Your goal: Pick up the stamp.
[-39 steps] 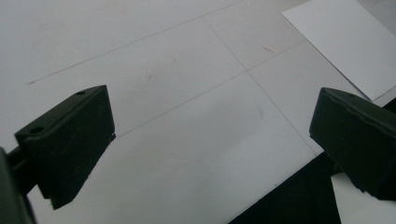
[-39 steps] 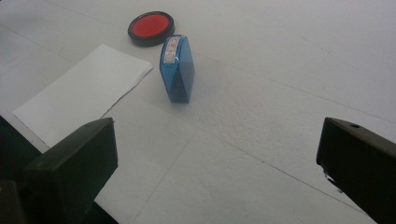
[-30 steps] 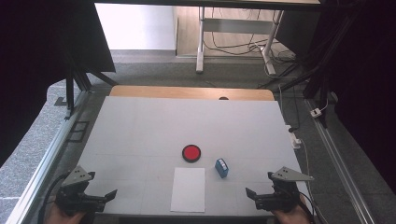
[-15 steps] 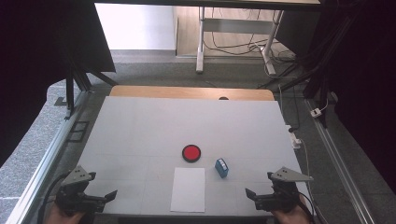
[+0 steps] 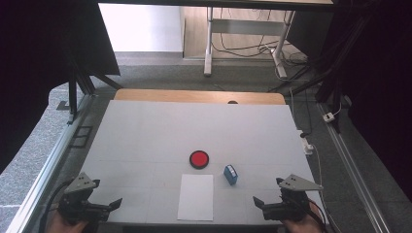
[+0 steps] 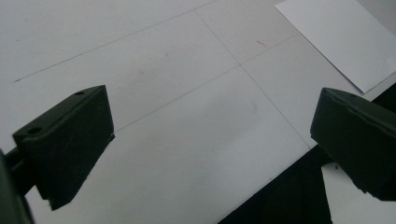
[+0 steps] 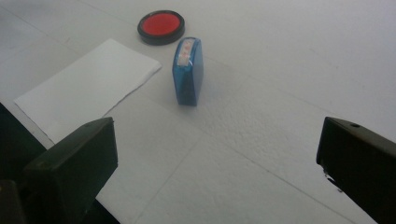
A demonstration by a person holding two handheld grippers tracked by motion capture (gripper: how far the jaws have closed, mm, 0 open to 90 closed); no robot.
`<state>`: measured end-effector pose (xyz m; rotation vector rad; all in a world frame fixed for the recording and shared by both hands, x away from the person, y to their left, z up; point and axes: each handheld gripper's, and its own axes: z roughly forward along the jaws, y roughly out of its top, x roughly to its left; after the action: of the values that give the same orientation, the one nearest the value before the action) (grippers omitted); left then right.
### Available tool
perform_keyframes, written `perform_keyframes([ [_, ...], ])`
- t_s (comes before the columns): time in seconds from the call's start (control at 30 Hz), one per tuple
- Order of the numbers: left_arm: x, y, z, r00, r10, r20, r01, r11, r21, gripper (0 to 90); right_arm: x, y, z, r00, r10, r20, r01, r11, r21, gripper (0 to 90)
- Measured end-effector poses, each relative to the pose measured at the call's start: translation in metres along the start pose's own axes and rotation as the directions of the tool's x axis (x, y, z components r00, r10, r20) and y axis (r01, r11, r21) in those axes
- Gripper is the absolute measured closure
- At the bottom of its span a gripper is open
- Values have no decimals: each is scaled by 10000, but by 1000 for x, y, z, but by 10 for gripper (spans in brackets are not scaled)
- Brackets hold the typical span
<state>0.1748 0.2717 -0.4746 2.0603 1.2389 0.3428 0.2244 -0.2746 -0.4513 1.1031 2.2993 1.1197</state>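
Both the left gripper (image 5: 112, 205) and right gripper (image 5: 260, 204) were held with jaws wide. The stamp (image 7: 188, 71) stood upright beside the paper (image 7: 88, 95); it could be toppled by an off-centre grasp.

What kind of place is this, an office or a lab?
Probably a lab recording station: a white table ringed by dark curtains, with a blue stamp, red ink pad and paper sheet laid out.
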Motion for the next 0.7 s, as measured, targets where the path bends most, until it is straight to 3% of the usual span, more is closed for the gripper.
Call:
perform_keyframes([
  [0.07, 0, 0, 0, 10000, 19, -5, -19, 10000, 17, 0, 3, 4, -1, 9996, -266, 21, 266, 9996, -112, 0],
  [0.57, -1, 0, 0, 9999, -28, -97, 28, 10000, -35, 0, 11, 10, 10, 9973, -518, -520, 512, 9986, -138, 0],
  [0.7, 0, 0, 0, 9999, -32, -126, 31, 10000, -39, 0, 14, 13, 14, 9977, -485, -484, 480, 9988, -102, 0],
])
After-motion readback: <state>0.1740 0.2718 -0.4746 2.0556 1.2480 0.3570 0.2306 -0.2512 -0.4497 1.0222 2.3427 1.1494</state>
